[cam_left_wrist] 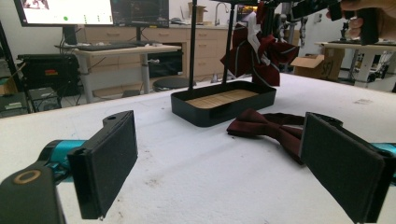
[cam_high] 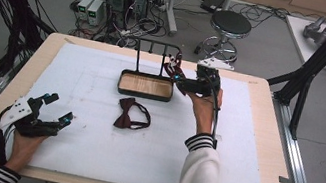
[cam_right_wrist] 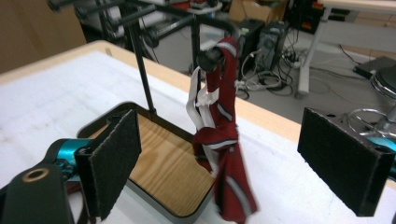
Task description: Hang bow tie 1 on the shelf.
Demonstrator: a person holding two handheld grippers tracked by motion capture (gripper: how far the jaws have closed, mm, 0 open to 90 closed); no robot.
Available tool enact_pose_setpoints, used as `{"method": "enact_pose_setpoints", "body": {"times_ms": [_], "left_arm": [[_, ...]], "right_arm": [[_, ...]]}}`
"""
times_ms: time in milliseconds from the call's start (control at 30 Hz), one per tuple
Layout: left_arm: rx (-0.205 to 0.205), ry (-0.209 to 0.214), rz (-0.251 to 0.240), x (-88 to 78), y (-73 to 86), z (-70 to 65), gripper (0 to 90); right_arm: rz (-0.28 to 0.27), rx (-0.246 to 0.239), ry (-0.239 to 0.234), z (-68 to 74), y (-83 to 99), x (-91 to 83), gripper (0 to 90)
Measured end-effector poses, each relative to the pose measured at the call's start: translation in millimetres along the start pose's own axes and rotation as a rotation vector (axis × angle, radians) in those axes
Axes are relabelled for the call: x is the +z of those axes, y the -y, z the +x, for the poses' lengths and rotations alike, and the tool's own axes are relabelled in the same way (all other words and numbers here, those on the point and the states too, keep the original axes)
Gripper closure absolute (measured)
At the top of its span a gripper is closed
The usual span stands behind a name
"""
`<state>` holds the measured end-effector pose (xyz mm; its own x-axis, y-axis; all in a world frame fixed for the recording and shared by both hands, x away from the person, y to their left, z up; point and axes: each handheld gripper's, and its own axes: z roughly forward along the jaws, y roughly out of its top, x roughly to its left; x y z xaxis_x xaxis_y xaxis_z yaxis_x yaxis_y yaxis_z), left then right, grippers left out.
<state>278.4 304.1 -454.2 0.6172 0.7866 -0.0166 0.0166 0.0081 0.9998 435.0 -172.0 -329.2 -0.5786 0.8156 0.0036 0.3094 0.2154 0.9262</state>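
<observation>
Nothing here can actually be read. The monitor (cam_left_wrist: 65, 11) at the back of the left gripper view glows with a white page, but its lines are too small and blurred to make out. A cardboard box (cam_left_wrist: 310, 65) beyond the table carries no mark I can decipher.

Even, soft room light falls from above, bright on the white desk (cam_high: 89, 149), with faint shadows and no harsh glare. The high view is a little grainy. In the right gripper view the hanging striped tie (cam_right_wrist: 224, 154) looks slightly smeared, perhaps motion blur.
</observation>
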Motion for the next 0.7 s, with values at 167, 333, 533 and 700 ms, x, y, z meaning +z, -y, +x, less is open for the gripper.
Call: {"method": "enact_pose_setpoints", "body": {"times_ms": [167, 333, 533, 700], "left_arm": [[0.002, 0.0, 0.0, 0.0, 0.0, 0.0, 11.9], [0.003, -0.001, -0.001, 0.0, 0.1, -0.2, 11.9], [0.005, -0.001, 0.0, 0.0, 0.0, -0.1, 11.9], [0.002, -0.001, 0.001, -0.1, -0.1, 0.1, 11.9]], "right_arm": [[-0.033, 0.004, 0.014, -5.1, -1.0, -18.9, 12.5], [-0.071, 0.013, 0.032, -10.4, 5.3, -40.9, 12.5], [-0.103, 0.037, 0.044, -17.9, 13.6, -62.1, 12.6], [-0.147, 0.04, 0.05, -21.4, 23.2, -86.1, 12.7]]}}
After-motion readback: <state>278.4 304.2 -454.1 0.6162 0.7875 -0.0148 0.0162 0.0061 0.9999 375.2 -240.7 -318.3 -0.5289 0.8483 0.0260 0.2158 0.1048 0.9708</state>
